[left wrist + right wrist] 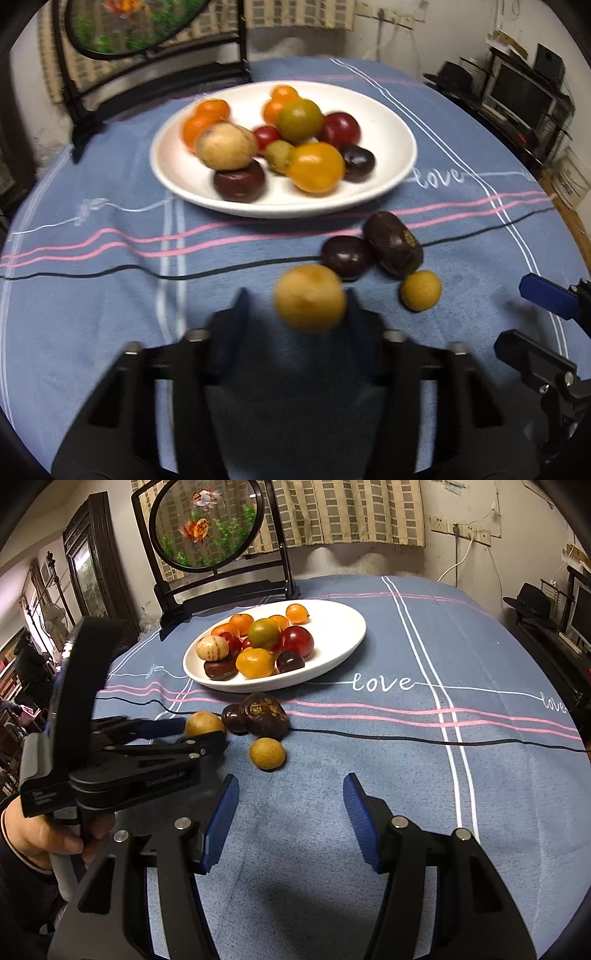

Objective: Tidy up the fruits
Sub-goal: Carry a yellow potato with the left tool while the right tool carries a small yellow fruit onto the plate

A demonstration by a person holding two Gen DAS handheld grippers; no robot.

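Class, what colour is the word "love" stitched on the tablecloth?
White, on the blue tablecloth; the word "love" shows best in the right wrist view.

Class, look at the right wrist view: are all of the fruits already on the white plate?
No. Four fruits lie off the white plate on the blue tablecloth, including a small yellow fruit and a large dark fruit.

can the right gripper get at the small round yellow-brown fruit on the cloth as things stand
Probably yes. The right gripper is open and empty, and the small yellow-brown fruit lies just ahead of it on bare cloth; the left gripper, gripping another yellow fruit, sits off to the side.
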